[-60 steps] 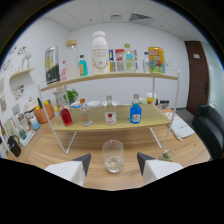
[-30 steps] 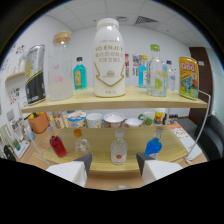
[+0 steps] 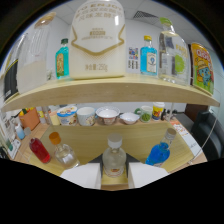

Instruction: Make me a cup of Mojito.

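Gripper (image 3: 114,176) jaws apart, clear bottle (image 3: 114,156) on the lower shelf (image 3: 90,137) standing between them, likely lined up to grab a Mojito ingredient.

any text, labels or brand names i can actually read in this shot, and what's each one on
None reads for certain.
Big white jar on the top shelf: gold print, too blurred.
Blue bottle beside it: label unreadable.
Yellow packet at the shelf's end: picture only, words too blurred.
Clear bottle between the open fingers of the gripper: label too blurred.
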Demonstrator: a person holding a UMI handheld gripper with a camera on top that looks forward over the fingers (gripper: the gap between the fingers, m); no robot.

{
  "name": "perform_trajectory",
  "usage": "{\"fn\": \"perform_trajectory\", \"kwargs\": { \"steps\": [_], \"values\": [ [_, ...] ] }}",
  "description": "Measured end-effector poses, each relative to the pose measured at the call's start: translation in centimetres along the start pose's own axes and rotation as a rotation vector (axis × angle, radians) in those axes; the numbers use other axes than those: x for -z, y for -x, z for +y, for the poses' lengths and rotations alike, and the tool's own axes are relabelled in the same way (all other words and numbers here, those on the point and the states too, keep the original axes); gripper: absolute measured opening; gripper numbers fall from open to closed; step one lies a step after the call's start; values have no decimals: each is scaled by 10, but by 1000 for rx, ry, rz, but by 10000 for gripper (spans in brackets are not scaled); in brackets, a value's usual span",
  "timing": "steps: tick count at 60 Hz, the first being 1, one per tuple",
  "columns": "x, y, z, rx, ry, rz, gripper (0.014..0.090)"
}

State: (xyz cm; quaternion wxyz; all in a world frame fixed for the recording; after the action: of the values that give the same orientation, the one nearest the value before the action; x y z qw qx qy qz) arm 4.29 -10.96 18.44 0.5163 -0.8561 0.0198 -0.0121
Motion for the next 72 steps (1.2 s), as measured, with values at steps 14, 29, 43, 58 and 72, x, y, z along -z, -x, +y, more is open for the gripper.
{"fn": "perform_trajectory", "kwargs": {
  "steps": [14,29,43,58,72],
  "values": [
    [14,-3,-4,-4,-11,-7,345],
    [72,-23,-9,14,-73,-6,343],
    [98,-66,38,50,-21,49,341],
    [92,-90,51,535,-16,186,341],
    [85,-85,39,1181,-40,319,341]
  ]
}}
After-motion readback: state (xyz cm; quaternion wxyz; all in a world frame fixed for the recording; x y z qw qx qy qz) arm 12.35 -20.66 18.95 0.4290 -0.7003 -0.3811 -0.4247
